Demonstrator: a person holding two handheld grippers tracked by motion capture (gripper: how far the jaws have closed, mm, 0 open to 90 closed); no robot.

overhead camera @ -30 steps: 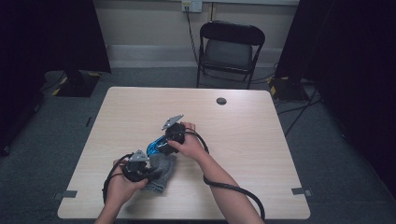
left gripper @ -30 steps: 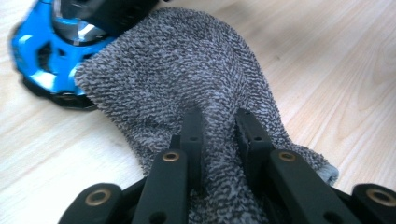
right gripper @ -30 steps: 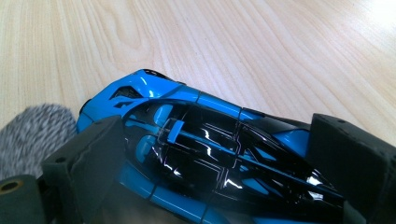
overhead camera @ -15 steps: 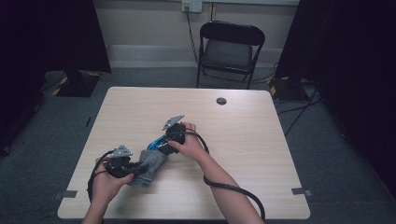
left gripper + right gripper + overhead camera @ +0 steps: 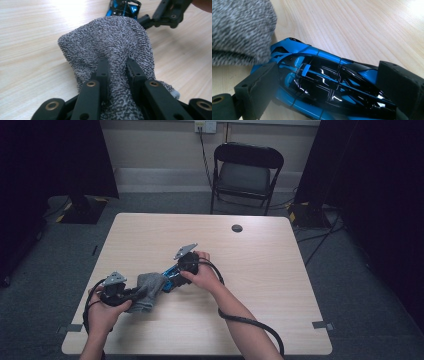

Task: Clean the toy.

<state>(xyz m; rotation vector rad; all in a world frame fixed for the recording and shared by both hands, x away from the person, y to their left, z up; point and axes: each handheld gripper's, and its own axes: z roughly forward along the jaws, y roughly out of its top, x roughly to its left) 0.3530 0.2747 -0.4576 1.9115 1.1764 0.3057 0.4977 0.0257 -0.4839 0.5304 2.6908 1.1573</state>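
Grey marled knit is what my left gripper has pinched: its jaws are pressed together on a bunched fold of the sock, with fabric squeezed up between the pads. In the high view that sock lies on the desk toward its near left corner, and its open end points at the blue and black toy car, which sits just to its right, nearer the middle of the desk. My right gripper straddles the car across its width, one pad against each flank, so I read it as clamped on the car's body. The relation that matters is the line between the two: the car's long axis runs from my right hand down and left toward the sock, and its nose is right at the knit, touching or just under the edge as the right gripper view shows it. I judge the sock and car are being worked apart or together along that axis, so any pull should follow it. The left hand is the nearer one to the desk's near edge.
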